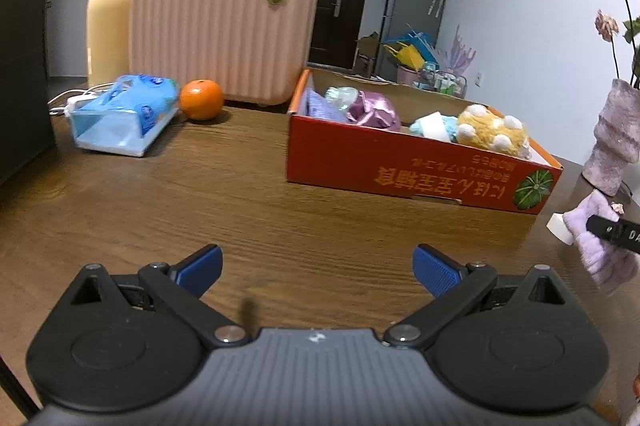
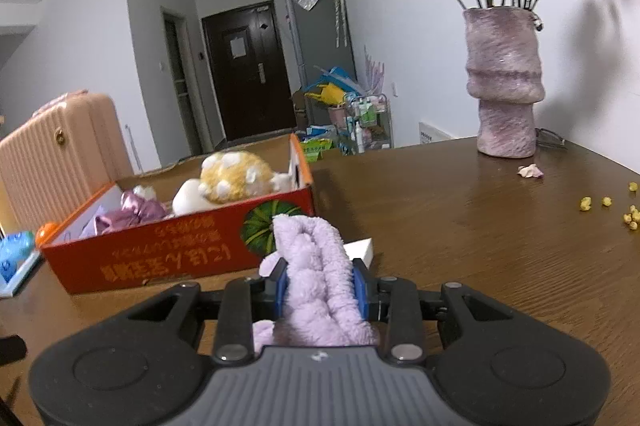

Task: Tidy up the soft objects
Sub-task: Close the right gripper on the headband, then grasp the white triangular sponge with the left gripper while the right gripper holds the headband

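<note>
Right hand-held gripper (image 2: 320, 290) clamped on a fluffy lilac fleece cloth (image 2: 316, 266), blue pads pressing both sides, loose ends spilling forward and back. Left hand-held gripper (image 1: 318, 270) spread wide, empty, low over the brown wooden worktop (image 1: 224, 186).

Likely trouble: trailing lilac ends snagging on the near wall of the shallow red cardboard box (image 2: 160, 250) at 10 o'clock in the right wrist view, dragging or tipping it; slack fleece slipping from the pads if carried too fast; a small white block (image 2: 360, 250) just behind the cloth possibly getting knocked.

Inside the red box: a yellow plush toy with white bumps (image 2: 236, 178), a white soft piece (image 2: 188, 202), a shiny purple satin piece (image 2: 136, 212). Room apparently left at the box's left end.
</note>
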A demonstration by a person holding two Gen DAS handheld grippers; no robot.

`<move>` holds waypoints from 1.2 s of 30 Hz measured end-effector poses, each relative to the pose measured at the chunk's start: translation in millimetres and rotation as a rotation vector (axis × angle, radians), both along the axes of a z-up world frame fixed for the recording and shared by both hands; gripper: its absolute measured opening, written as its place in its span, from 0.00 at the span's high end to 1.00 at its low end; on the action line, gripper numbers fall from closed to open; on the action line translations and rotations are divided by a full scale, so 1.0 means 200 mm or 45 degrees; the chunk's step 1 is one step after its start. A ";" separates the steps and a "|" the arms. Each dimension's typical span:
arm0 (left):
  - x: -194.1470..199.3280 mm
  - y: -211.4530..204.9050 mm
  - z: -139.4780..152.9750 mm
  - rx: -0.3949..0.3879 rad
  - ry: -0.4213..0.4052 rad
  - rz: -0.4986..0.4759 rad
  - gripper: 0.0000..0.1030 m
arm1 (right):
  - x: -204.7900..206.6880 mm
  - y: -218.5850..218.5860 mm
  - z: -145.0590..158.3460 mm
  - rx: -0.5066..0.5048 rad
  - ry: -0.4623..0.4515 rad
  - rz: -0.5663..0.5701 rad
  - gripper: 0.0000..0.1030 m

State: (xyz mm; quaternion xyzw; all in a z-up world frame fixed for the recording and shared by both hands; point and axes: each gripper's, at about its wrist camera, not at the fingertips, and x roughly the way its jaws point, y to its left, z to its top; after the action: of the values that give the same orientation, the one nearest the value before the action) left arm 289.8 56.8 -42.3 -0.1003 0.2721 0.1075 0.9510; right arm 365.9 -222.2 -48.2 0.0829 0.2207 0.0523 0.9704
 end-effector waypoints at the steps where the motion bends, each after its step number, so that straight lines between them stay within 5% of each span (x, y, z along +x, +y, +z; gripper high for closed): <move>1: 0.01 -0.01 0.00 0.003 0.001 -0.006 0.00 | 0.00 -0.02 0.00 0.005 -0.005 -0.008 0.70; 36: 0.64 -0.97 -0.08 0.094 0.077 -0.390 0.00 | 0.19 -0.64 -0.01 -0.090 -0.064 -0.178 0.69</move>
State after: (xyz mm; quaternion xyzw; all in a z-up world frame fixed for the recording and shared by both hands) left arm 418.1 -137.3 -57.6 -0.0195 0.3085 -0.0258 0.9507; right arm 403.9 -349.3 -50.0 0.0623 0.1915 -0.0212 0.9793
